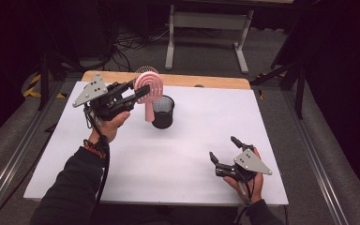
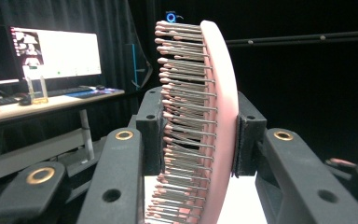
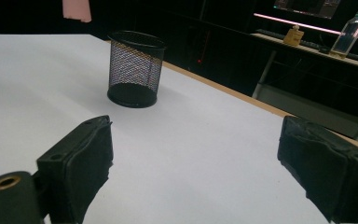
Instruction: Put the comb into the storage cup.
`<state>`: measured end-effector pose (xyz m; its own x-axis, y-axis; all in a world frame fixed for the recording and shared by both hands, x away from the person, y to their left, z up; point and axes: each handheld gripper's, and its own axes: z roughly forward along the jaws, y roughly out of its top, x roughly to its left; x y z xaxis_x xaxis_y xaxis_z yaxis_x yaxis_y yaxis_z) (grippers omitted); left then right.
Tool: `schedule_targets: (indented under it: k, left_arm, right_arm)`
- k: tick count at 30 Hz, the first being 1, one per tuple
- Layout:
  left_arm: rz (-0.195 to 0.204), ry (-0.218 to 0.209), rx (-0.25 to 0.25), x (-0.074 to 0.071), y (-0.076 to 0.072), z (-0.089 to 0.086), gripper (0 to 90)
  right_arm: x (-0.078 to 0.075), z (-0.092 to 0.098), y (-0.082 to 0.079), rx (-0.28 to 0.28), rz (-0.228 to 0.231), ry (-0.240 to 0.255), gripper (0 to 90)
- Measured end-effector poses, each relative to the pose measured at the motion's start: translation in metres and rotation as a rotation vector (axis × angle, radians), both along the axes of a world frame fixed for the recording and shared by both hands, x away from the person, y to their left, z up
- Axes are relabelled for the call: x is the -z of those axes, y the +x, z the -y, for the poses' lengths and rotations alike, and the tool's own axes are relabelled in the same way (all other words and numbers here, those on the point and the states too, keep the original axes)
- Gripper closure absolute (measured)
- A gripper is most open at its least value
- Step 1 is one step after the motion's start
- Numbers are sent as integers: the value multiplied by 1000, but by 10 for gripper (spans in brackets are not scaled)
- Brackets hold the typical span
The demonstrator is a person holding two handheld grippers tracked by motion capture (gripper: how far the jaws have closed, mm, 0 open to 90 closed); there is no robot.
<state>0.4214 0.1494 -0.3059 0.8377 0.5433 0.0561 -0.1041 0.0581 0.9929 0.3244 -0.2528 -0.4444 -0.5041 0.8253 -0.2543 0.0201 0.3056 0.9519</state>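
From above, the left gripper [image 1: 138, 92] is lifted off the white table [image 1: 187, 178], its jaws clamped on the round head of a pink hairbrush [image 1: 149, 86]. The brush hangs just left of the black mesh cup [image 1: 162, 111], head above the cup's rim, handle pointing down beside the cup's wall; whether the handle touches the cup I cannot tell. The right gripper [image 1: 224, 149] sits low over the table, well apart from the cup, on the near right side, jaws spread wide with nothing between them.

Looking along the left gripper [image 2: 198, 133], the hairbrush [image 2: 219, 116] stands edge-on between the two black pads, which press on it from both sides, the bristles facing left. A lit monitor [image 2: 56, 53] stands on a desk far off to the left.

Looking along the right gripper [image 3: 196, 158], both jaws stand far apart over bare table [image 3: 205, 140]. The mesh cup [image 3: 135, 69] stands upright beyond them, and a pink tip of the hairbrush [image 3: 77, 10] hangs above and left of the cup.
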Motion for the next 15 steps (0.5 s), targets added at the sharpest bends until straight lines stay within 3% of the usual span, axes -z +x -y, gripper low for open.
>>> schedule_targets:
  k: [5, 15]
  left_arm:
    - [20, 14, 5, -11, 6, 5, 639]
    - [41, 1, -3, -22, 20, 15, 639]
  right_arm:
    - [1, -1, 1, -5, -4, -9, 104]
    - [0, 1, 1, -6, 1, 12, 104]
